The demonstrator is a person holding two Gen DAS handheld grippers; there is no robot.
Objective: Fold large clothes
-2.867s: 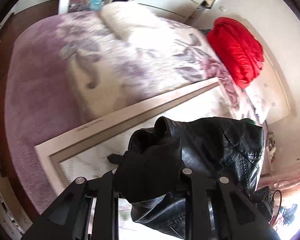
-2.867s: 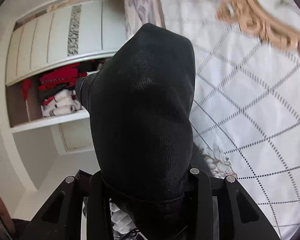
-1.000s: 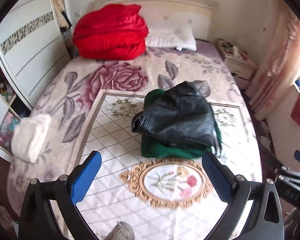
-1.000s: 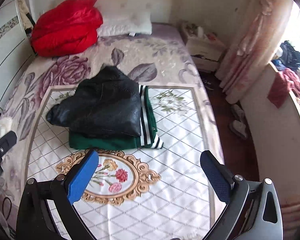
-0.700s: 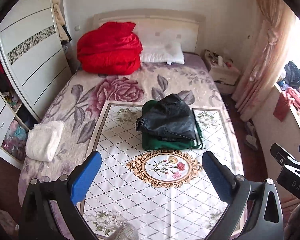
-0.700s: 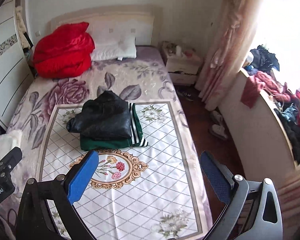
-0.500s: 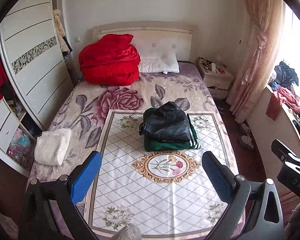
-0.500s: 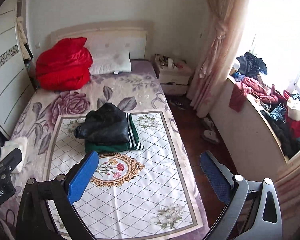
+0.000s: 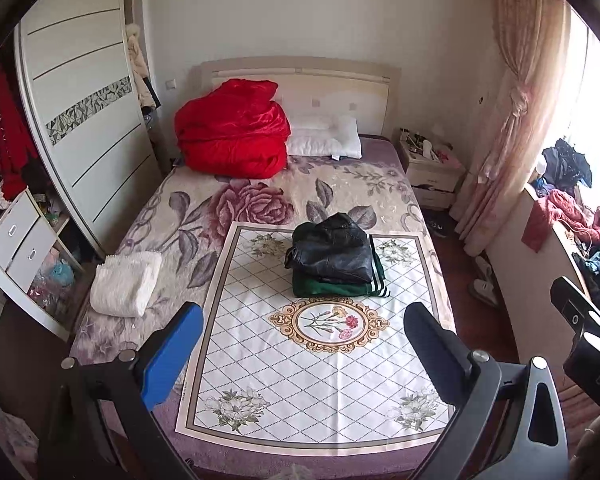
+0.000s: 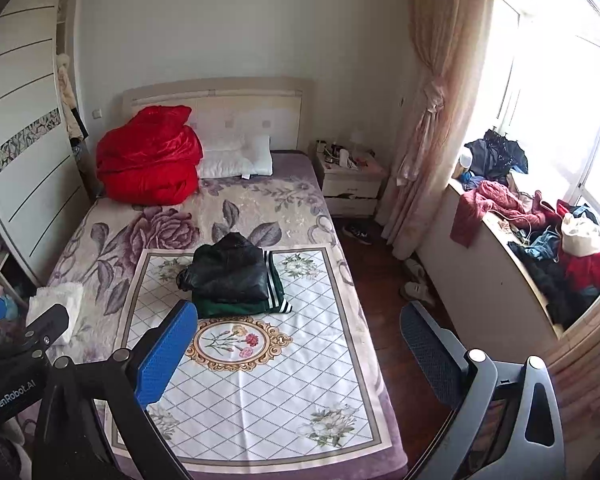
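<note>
A folded black leather jacket (image 9: 332, 250) lies on top of a folded green garment (image 9: 332, 288) with white stripes, on the patterned white mat (image 9: 320, 364) on the bed. The jacket (image 10: 230, 270) and the green garment (image 10: 240, 307) also show in the right wrist view. My left gripper (image 9: 300, 352) is open and empty, well back from the pile above the foot of the bed. My right gripper (image 10: 298, 350) is open and empty, equally far back.
A red quilt (image 9: 232, 130) and a white pillow (image 9: 326, 140) lie at the headboard. A folded white towel (image 9: 126, 282) sits at the bed's left edge. A wardrobe (image 9: 76, 128) stands left, a nightstand (image 10: 350, 184) and a clothes-covered window ledge (image 10: 540, 240) right.
Both grippers let go of the black jacket, which now lies on the green garment. Both have since pulled far back from the bed, open and empty.
</note>
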